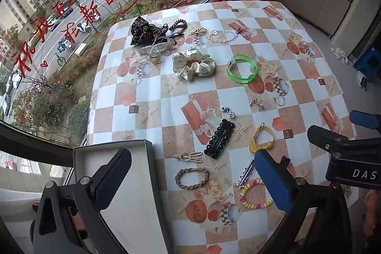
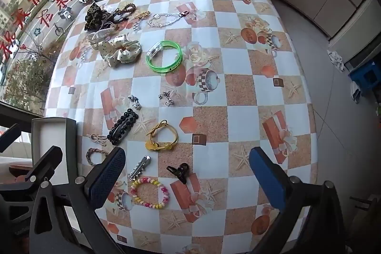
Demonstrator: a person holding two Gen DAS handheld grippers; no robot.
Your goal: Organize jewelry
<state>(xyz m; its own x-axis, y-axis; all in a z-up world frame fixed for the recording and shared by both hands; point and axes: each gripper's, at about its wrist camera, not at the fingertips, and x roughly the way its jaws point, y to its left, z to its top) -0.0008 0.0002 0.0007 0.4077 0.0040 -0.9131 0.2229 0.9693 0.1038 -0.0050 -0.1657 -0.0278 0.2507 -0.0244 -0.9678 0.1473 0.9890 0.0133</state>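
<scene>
With both the left gripper [image 1: 193, 182] and right gripper [image 2: 188, 175] spread wide and empty above the checked tablecloth [image 2: 238, 92], lower the right squarely over the pastel beaded bracelet [image 2: 150, 192], pinch its rim, and carry it left to the open grey cardboard box [image 1: 133, 194].

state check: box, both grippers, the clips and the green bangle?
box: open, nothing in the part that shows
left gripper: jaws open, holding nothing
right gripper: jaws open, holding nothing
black beaded clip: flat on the table, outside the box
small black claw clip: on the table; open or shut, cannot tell
green bangle: flat, closed ring
</scene>
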